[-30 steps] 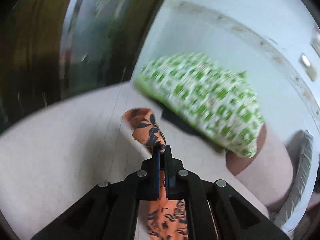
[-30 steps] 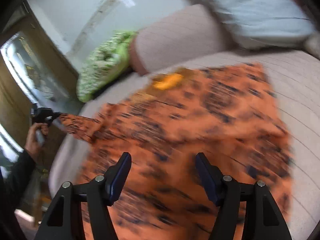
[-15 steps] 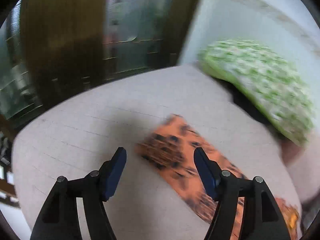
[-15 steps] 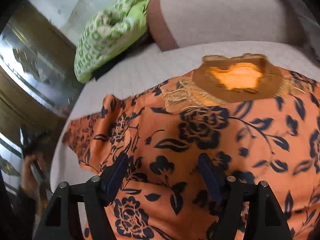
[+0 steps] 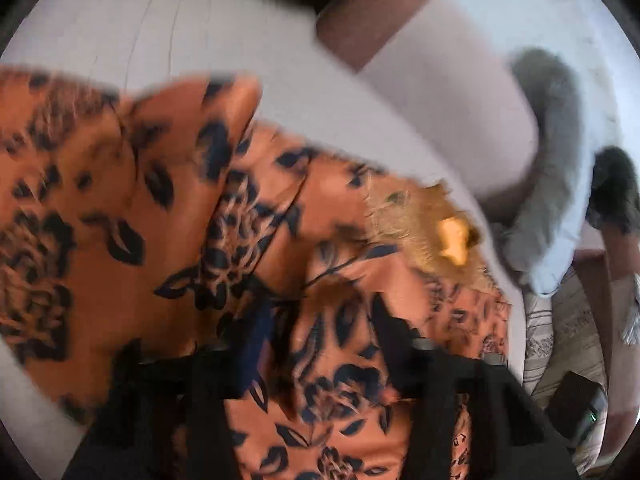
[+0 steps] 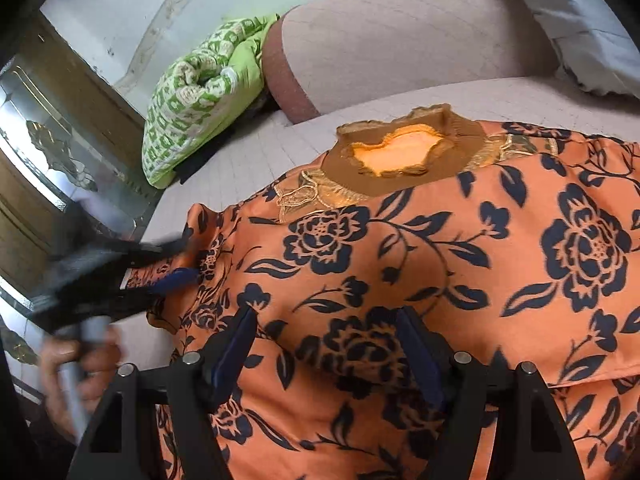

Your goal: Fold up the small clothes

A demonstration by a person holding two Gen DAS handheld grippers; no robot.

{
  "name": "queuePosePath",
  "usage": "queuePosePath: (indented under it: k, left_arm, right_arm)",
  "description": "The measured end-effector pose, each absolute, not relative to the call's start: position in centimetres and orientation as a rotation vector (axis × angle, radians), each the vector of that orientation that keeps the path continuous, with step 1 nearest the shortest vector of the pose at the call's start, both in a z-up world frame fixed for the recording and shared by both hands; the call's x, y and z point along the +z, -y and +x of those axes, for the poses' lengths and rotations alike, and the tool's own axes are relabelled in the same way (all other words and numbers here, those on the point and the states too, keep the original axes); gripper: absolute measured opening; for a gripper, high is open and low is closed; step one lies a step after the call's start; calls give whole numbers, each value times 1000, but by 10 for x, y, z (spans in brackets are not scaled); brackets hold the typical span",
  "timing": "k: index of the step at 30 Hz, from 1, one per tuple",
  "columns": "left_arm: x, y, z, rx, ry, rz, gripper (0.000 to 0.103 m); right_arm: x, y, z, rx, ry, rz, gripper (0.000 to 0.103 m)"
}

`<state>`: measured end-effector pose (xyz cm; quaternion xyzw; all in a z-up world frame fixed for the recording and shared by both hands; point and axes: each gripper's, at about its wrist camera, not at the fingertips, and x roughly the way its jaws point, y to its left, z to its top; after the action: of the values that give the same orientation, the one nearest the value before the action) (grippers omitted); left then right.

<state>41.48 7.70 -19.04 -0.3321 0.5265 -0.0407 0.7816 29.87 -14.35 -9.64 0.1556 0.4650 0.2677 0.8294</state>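
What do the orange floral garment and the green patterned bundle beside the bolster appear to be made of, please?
The orange floral garment looks like a thin, smooth woven fabric, perhaps satin or a synthetic: it has a faint sheen and soft drape, with gold embroidery at the neckline. The green patterned bundle looks like soft padded cotton, judging by its puffy, matte folds.

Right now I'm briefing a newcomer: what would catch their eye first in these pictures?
The orange garment with dark blue flowers, spread over the pale bed, fills both views. Its brown neckline lies toward the headboard. A green patterned pillow sits at the far left corner.
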Motion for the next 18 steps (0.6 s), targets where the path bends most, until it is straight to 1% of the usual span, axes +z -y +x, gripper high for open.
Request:
queuePosePath:
  k: [2,4,5,7,8,9,10,12,13,15,16,17,18]
  left_arm:
    - [-192,-70,412,-86,-1144,-694,4]
    - [-187,-71,413,-63,-1139,-684,4]
    - [-174,-70,412,-25,-1097,-627,3]
    - [-132,-63,398,59,-928,-410,2]
    - [-120,-61,392,89,-884,-355,2]
    - [-117,-57,392,102,-889,-317,2]
    - [-125,-53,397,101,-943,-286,4]
    - [-163,-50,412,103,-1134,-259,4]
    - [-177,-52,414,94,-1178,-288,5]
    - [-169,-58,405,102,-1093,-321,18]
    - [-161,-61,400,109,-1063,-330,29]
    - [-149,-64,392,113,-1015,-337,34]
    - [-139,-65,385,109,-975,-334,36]
  right_arm:
    - [-98,149,300,574,-980,328,75]
    - [-102,149,303,578,-993,319,75]
    - [-103,149,303,577,-996,315,75]
    - [-103,148,304,577,-985,301,75]
    - [-100,148,304,573,-969,294,75]
    - [-98,148,303,576,-951,293,75]
    - [-96,149,303,582,-939,297,75]
    - [-104,142,310,584,-977,286,75]
    - [-108,139,313,575,-1002,280,75]
    - [-111,136,314,564,-1023,279,75]
    - [-106,137,313,563,-1005,281,75]
    - [-98,141,309,561,-960,290,75]
    - [-88,151,306,551,-911,303,75]
